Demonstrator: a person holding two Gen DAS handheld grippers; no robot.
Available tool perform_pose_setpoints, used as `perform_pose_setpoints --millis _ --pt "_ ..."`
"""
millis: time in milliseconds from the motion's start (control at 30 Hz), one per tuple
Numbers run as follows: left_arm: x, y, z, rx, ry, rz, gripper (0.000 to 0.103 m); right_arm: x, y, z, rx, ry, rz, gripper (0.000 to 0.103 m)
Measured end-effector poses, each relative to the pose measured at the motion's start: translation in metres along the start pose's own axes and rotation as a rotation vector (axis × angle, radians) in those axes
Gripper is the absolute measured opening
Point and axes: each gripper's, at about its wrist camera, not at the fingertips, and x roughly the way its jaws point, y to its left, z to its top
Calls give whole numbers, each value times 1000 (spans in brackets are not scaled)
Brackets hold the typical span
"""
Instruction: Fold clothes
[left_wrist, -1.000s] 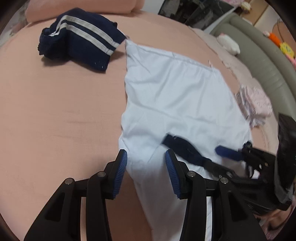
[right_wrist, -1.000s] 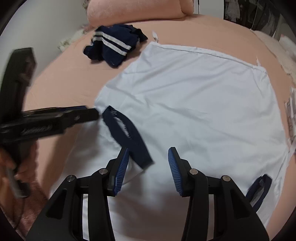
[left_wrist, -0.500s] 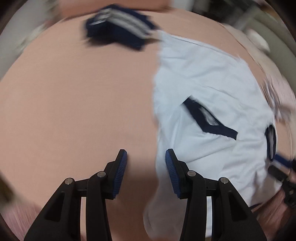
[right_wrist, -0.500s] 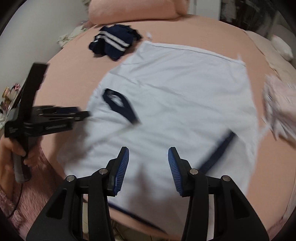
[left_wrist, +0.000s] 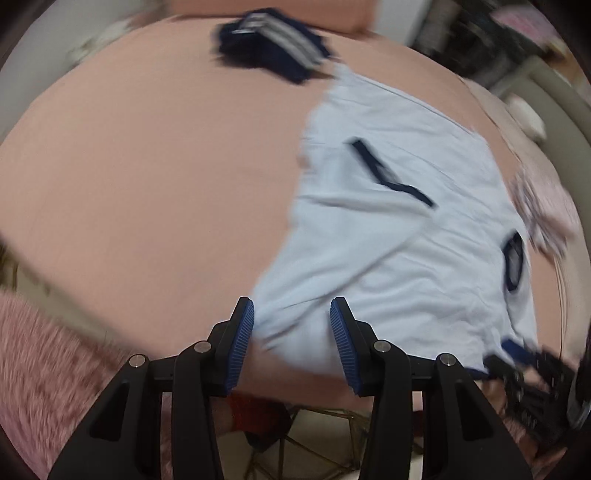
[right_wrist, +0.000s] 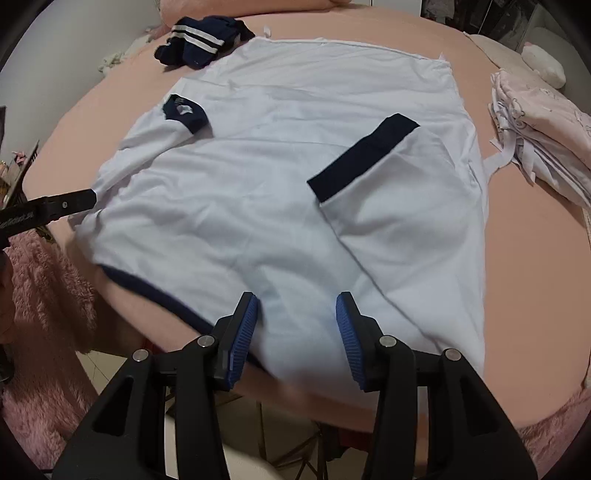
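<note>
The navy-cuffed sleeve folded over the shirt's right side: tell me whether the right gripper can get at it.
Probably yes. The right gripper is open, and only flat white shirt lies between it and the sleeve.

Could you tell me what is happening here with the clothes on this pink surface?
A person holding a claw in each hand is folding a white T-shirt with navy trim, spread on the pink surface. Both sleeves are turned in over the body. The left claw and right claw are open at the near collar end. A navy striped garment lies beyond.
</note>
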Motion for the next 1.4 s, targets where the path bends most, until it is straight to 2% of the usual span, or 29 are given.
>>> perform_pose_setpoints --millis 67,133,267,367,433,500,633,700,800,867,967,1033,1133,1167,1200,1267,1400 --pt "2 15 -4 -57 17 23 45 -4 1 -5 -9 -3 6 46" --pt "14 26 -6 -94 83 -17 45 -9 1 -10 -19 -6 12 46" --pt "13 14 -7 -32 64 -33 45 -9 -1 -14 -17 0 7 46" --pt "15 11 -9 -7 51 37 45 -4 -6 -13 3 16 -11 46" --pt "16 18 -9 -28 57 109 46 0 -9 -15 10 24 -19 46" --pt "13 24 -8 -58 64 68 47 -1 -12 -20 18 26 -18 46" --pt "10 32 -11 -131 74 -174 45 -13 -20 -28 55 0 0 46" --pt "14 32 -13 -146 71 -176 45 -26 -24 -26 90 -78 12 46" --pt "17 25 -13 -85 72 -93 44 -37 -34 -19 141 -162 -56 46" --pt "12 23 -14 -60 47 26 42 -38 -44 -19 174 -164 -115 46" --pt "10 33 -18 -95 53 45 42 -37 -69 -31 247 -100 -147 46" --pt "5 41 -17 -131 38 17 42 -32 -82 -43 320 -55 -129 46" --pt "-3 54 -14 -201 -11 -18 42 -35 -101 -54 423 -60 -47 46" --pt "-1 57 -13 -210 -2 -22 47 -36 -105 -55 443 -67 -31 47" --pt "4 57 -13 -208 27 -26 51 -37 -108 -56 462 -75 -17 48" --pt "14 46 -14 -178 45 -6 52 -36 -109 -55 464 -67 -21 51" --pt "17 27 -14 -86 44 13 53 -37 -108 -47 442 -60 -21 53"
